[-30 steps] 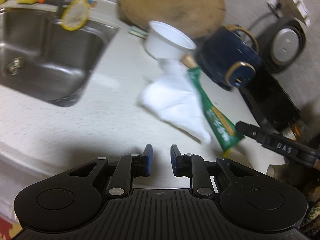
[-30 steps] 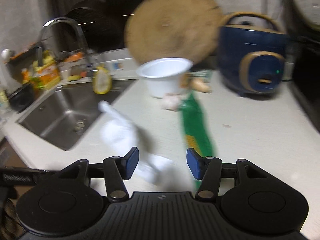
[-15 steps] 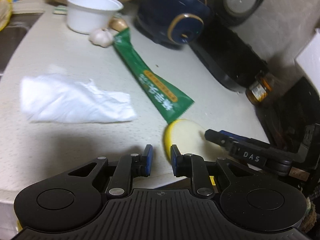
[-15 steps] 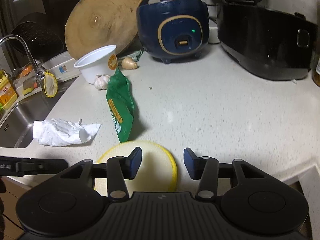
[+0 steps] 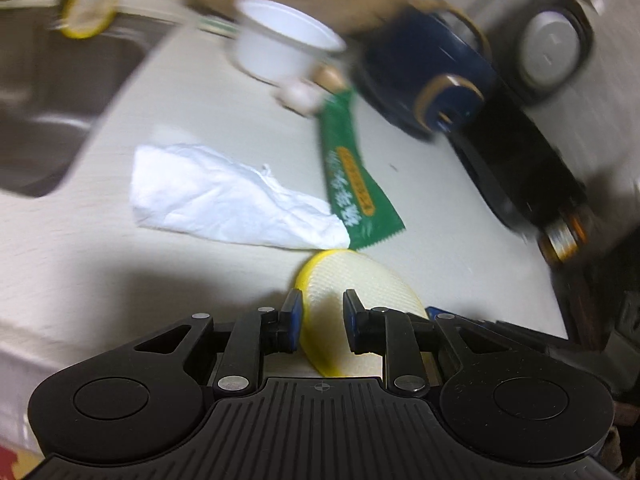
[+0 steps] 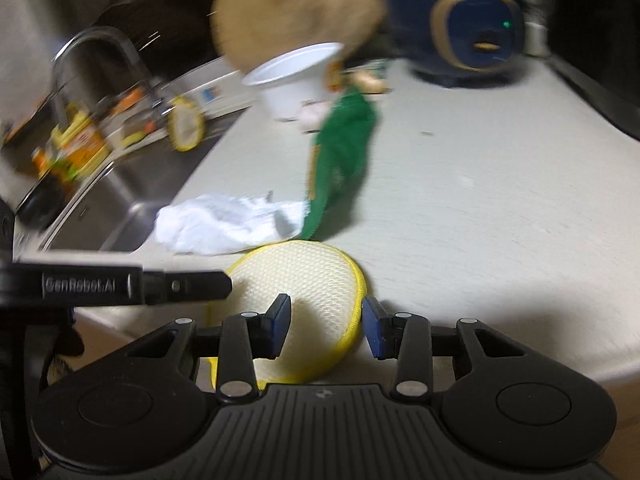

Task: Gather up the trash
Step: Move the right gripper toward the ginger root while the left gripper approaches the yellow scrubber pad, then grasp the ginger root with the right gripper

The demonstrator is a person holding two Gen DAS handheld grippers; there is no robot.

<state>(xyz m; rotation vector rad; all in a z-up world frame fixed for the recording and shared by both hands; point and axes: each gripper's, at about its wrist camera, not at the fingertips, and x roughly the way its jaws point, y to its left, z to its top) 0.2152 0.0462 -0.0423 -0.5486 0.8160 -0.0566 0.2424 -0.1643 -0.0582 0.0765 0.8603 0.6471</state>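
At the counter's [image 5: 460, 216] front edge, the left gripper [image 5: 319, 316] is opening, jaws narrow, over the round yellow-rimmed scrub pad [image 5: 360, 280], while the right gripper [image 6: 325, 326] is closing with that pad's [image 6: 296, 276] right rim between its jaws, not yet pinched. Just beyond lie a crumpled white tissue [image 5: 224, 200] and a green wrapper [image 5: 352, 176], touching.

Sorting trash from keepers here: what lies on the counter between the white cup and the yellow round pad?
The green wrapper and crumpled white tissue lie between white cup and yellow pad; both views show it.
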